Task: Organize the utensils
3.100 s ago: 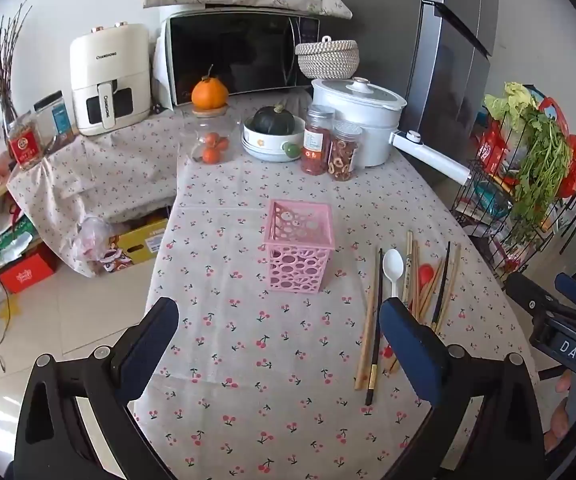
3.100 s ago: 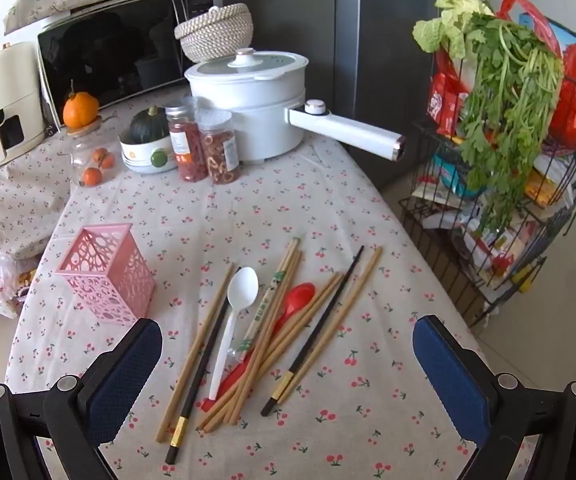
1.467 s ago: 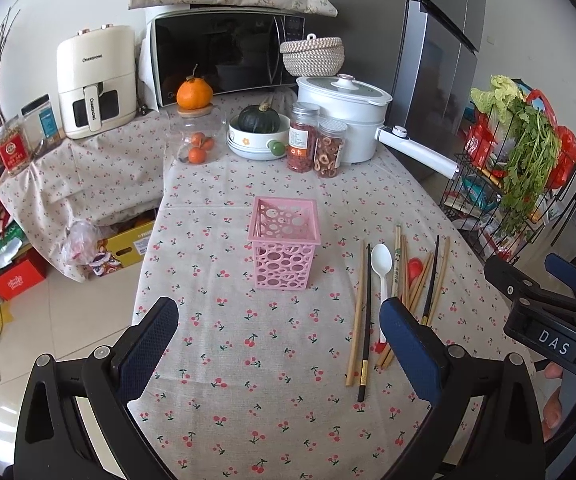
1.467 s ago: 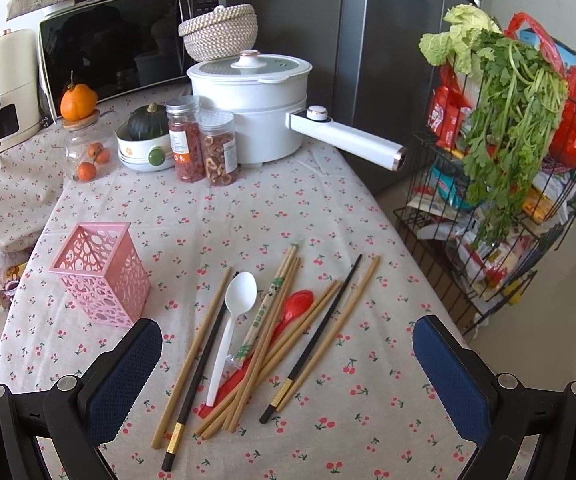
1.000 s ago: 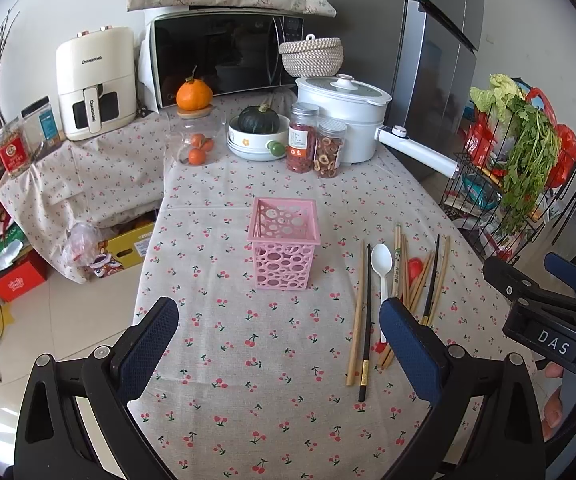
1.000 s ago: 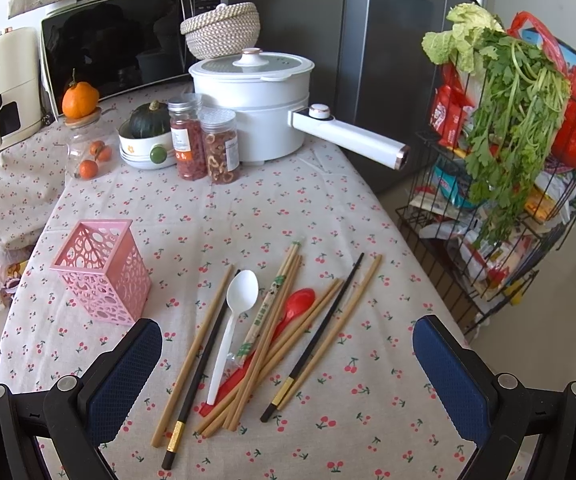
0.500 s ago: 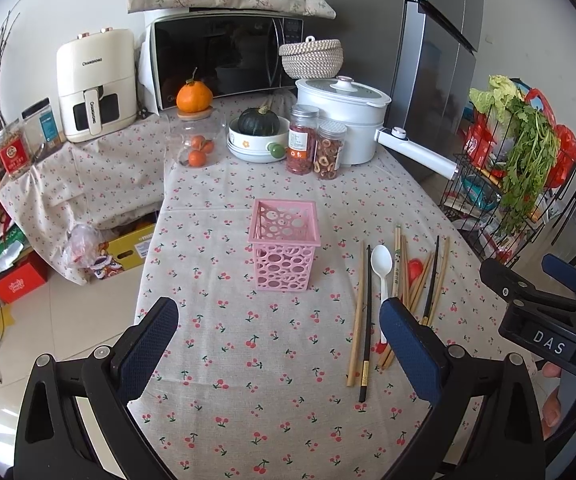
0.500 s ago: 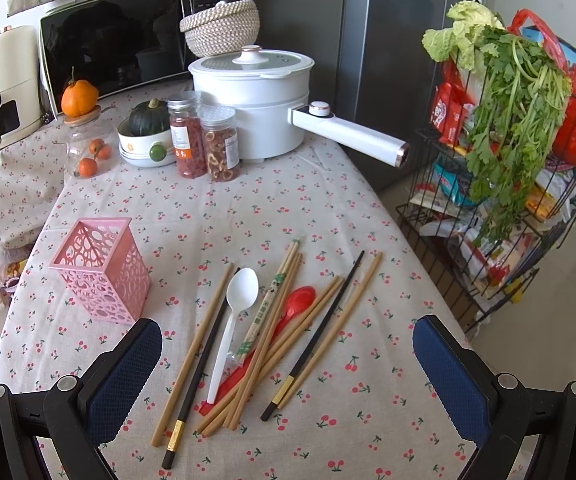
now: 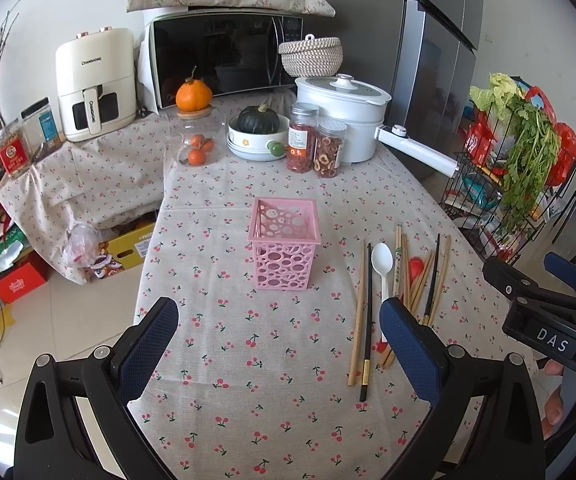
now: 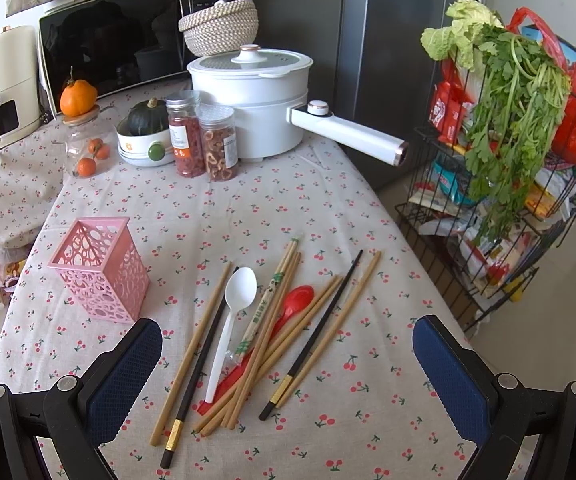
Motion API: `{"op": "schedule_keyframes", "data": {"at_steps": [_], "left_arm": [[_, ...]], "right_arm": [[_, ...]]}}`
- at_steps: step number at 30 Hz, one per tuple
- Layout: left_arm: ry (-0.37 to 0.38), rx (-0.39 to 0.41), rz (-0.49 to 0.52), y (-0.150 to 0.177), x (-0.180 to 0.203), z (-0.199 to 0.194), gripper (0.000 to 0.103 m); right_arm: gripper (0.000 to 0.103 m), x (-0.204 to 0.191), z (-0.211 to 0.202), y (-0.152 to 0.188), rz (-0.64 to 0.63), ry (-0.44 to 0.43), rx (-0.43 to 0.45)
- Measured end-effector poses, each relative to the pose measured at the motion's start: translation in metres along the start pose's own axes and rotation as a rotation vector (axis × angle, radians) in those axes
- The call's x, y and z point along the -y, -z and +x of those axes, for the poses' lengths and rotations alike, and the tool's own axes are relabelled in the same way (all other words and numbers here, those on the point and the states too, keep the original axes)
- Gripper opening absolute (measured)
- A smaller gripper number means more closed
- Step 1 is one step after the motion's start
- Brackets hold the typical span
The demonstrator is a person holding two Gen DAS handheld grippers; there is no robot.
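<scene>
Right wrist view: pink perforated holder stands upright at left centre of the frame on the cherry-print desk. From this angle its inside cannot be seen; in the left wrist view the opening shows no utensil.

Utensils lie loose in a fan at lower centre, just right of the holder and apart from it:
- white spoon, bowl toward the top of the frame
- red spoon, mostly under chopsticks
- wooden chopsticks, several, crossing one another, one in a paper sleeve
- two black chopsticks with gold bands, one at each side of the fan

Progress, as I judge it: nothing sorted yet. Every piece is on the cloth; the whole pile remains to go into the holder.

Right gripper: jaws spread wide, blue pads at the lower left and lower right of the frame, nothing between them, touching nothing. It hovers over the near ends of the pile.

Left wrist view: left gripper likewise wide apart, empty, above bare cloth at lower centre. The holder sits at mid-frame, the utensils at right centre; the right gripper's body shows at the right edge.

Pot, jars and microwave at the top of the frame play no part.
</scene>
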State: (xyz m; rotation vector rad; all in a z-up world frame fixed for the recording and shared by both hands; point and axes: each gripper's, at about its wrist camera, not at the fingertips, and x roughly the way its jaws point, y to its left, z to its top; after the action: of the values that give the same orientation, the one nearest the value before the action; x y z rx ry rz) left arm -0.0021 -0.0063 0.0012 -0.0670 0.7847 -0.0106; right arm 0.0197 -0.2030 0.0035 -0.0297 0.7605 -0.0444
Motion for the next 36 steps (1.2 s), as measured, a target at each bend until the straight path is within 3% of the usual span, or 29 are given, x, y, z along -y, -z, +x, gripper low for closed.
{"op": "schedule_keyframes", "data": {"at_steps": [3,6,15,24,26,31,33,36], "left_arm": [[0.002,-0.001,0.005,0.000,-0.001,0.001,0.102],[0.053,0.003,-0.007,0.000,-0.004,0.007,0.102],[0.152,-0.097,0.069,-0.012,0.018,0.037,0.102],[0.227,-0.221,0.130,-0.042,0.071,0.085,0.101],[0.245,-0.256,0.146,-0.047,0.085,0.101,0.095],[0.246,-0.391,0.153,-0.052,0.109,0.161,0.061],[0.236,-0.425,0.158,-0.052,0.116,0.184,0.052],[0.243,-0.460,0.149,-0.051,0.125,0.209,0.049]], "right_arm": [[0.103,0.003,0.002,0.001,-0.001,0.013,0.002],[0.103,0.009,0.004,0.000,0.011,0.007,-0.007],[0.103,0.050,0.024,-0.012,0.083,0.044,-0.061],[0.103,0.096,0.077,-0.027,0.224,-0.092,-0.225],[0.103,0.104,0.090,-0.027,0.247,-0.109,-0.244],[0.090,0.116,0.124,-0.017,0.286,-0.183,-0.308],[0.089,0.119,0.138,-0.013,0.288,-0.191,-0.331],[0.089,0.131,0.156,-0.007,0.312,-0.159,-0.366]]}}
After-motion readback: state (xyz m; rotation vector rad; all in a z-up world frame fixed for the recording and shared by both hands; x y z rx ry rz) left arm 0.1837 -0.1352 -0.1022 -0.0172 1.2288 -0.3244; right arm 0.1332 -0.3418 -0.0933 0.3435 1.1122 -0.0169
